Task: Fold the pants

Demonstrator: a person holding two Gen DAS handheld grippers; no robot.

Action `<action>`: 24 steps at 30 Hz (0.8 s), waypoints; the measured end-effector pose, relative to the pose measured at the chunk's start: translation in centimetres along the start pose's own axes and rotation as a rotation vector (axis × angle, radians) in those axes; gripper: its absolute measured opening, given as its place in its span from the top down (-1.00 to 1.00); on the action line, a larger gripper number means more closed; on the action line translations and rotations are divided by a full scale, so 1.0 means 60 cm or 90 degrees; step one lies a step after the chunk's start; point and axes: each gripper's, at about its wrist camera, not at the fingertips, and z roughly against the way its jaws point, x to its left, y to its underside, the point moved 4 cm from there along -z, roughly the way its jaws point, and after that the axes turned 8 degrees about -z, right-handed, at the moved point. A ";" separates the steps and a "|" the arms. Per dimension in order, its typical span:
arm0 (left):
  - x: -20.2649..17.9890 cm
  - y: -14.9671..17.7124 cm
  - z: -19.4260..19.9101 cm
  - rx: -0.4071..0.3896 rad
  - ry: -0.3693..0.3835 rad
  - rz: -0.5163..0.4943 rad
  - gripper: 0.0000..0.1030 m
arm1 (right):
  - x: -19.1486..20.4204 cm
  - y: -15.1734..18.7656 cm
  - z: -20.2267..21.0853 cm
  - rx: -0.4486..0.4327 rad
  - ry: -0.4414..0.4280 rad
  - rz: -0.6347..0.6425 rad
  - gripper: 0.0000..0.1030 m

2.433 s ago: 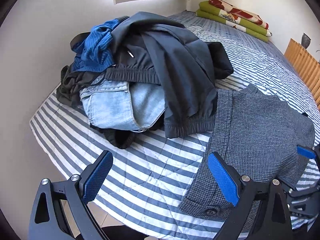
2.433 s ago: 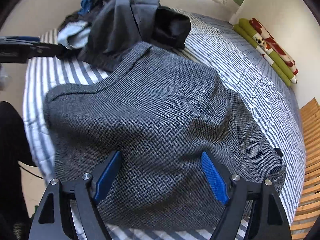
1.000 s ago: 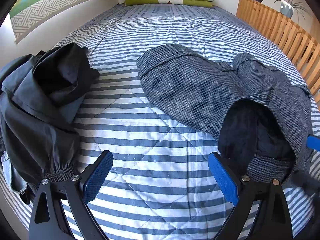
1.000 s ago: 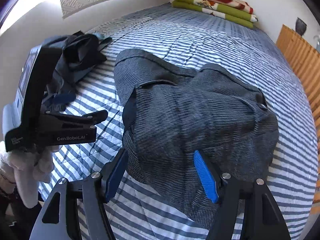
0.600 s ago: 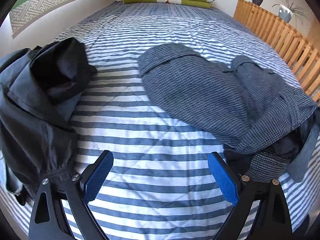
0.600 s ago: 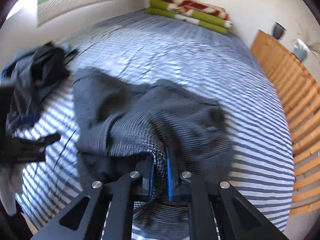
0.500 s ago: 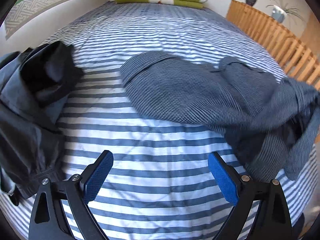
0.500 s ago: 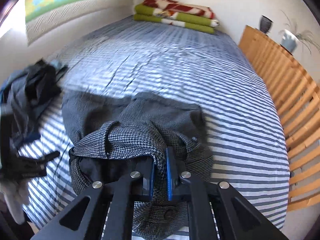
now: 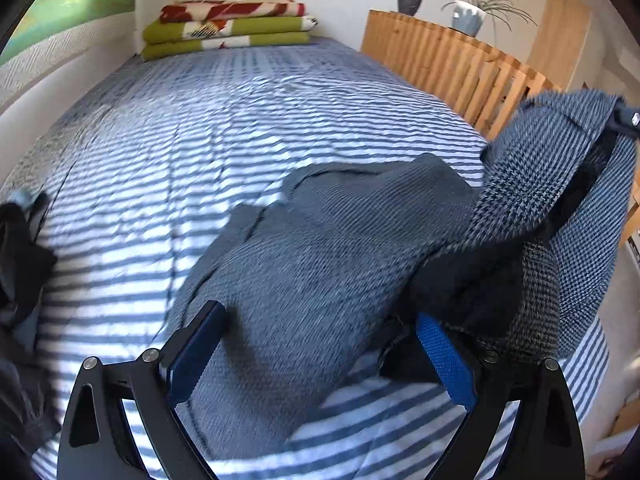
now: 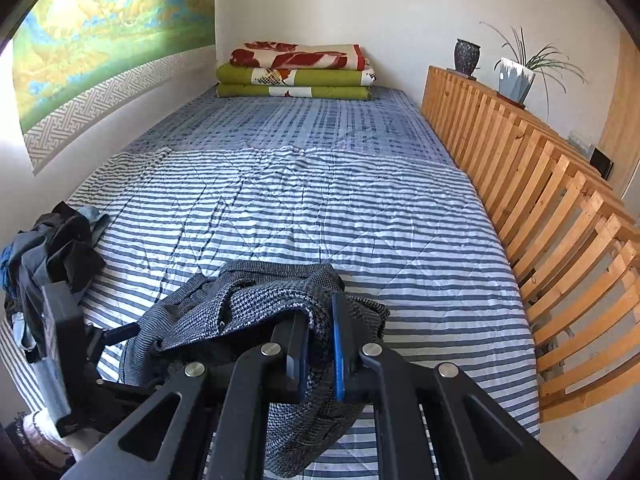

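Two grippers are in play: the left gripper (image 9: 316,356) stands spread wide and empty over the grey houndstooth pants (image 9: 320,264), most of which lie crumpled on the striped bed (image 9: 240,120) near its foot, and its fingers could snag a loose layer and bunch it. To the right, the right gripper (image 10: 320,344) is pressed together on a fold near the waistband, lifting that end clear of the bed. With so narrow a bite carrying the hanging weight, the cloth may slip free, or the trailing legs may twist.
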 end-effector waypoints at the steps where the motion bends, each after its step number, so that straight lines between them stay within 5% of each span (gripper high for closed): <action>1: -0.012 -0.009 -0.007 -0.003 -0.002 -0.011 -0.89 | 0.000 -0.010 0.015 -0.013 0.000 0.001 0.84; 4: -0.029 -0.033 -0.016 -0.010 0.015 0.006 -0.87 | 0.015 -0.031 0.060 -0.039 -0.017 0.009 0.87; 12: -0.034 -0.076 0.109 -0.069 0.003 -0.010 0.53 | 0.104 -0.090 0.179 -0.116 -0.033 0.087 0.89; 17: 0.042 -0.085 0.251 -0.136 -0.060 0.018 0.82 | 0.165 -0.106 0.256 -0.160 -0.072 0.116 0.89; 21: 0.130 -0.085 0.358 -0.177 -0.086 0.065 0.83 | 0.184 -0.107 0.294 -0.180 -0.093 0.119 0.89; 24: 0.162 -0.056 0.386 -0.157 -0.103 0.055 0.77 | 0.170 -0.094 0.273 -0.151 -0.098 0.093 0.89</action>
